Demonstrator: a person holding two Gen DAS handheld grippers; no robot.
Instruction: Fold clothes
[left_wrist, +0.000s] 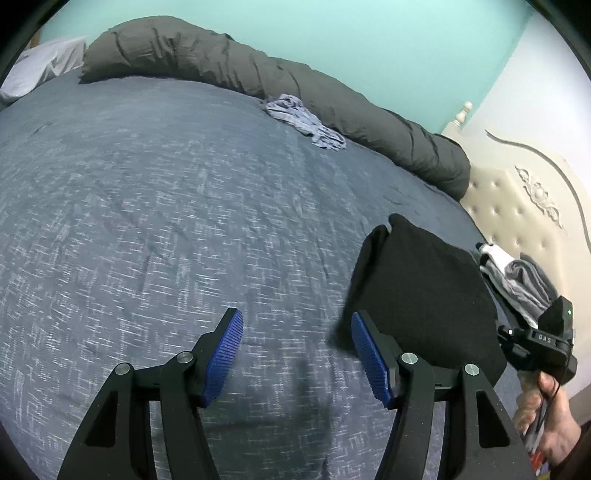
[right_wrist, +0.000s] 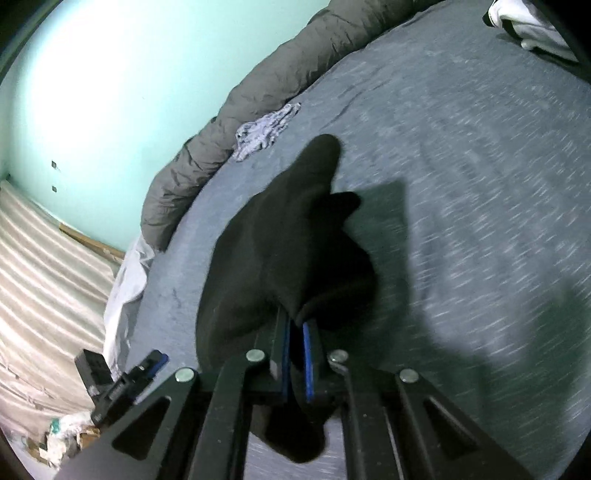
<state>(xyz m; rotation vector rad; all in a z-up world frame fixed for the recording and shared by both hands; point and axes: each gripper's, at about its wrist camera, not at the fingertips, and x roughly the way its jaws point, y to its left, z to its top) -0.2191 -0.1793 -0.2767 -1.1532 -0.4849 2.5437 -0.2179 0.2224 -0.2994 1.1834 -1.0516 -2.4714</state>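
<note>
Meanwhile, the right gripper (right_wrist: 295, 332) clenched a black garment (right_wrist: 288, 240) lifted over the bed (right_wrist: 461, 184) at frame centre; the left gripper (left_wrist: 295, 354) stood released, needing a free edge next.

Left wrist view: bed (left_wrist: 147, 206) fills the frame. Rolled duvet (left_wrist: 258, 74) runs along its far edge, 11 to 2 o'clock. Crumpled garment (left_wrist: 303, 122) on the bed, touching the duvet, 12 o'clock. Dark garment (left_wrist: 424, 288) at 3 o'clock, just right of the left gripper (left_wrist: 297, 354). Clothes pile (left_wrist: 517, 280) beyond it by the headboard (left_wrist: 517, 206). Pillow (left_wrist: 40, 66) at 10 o'clock.
</note>
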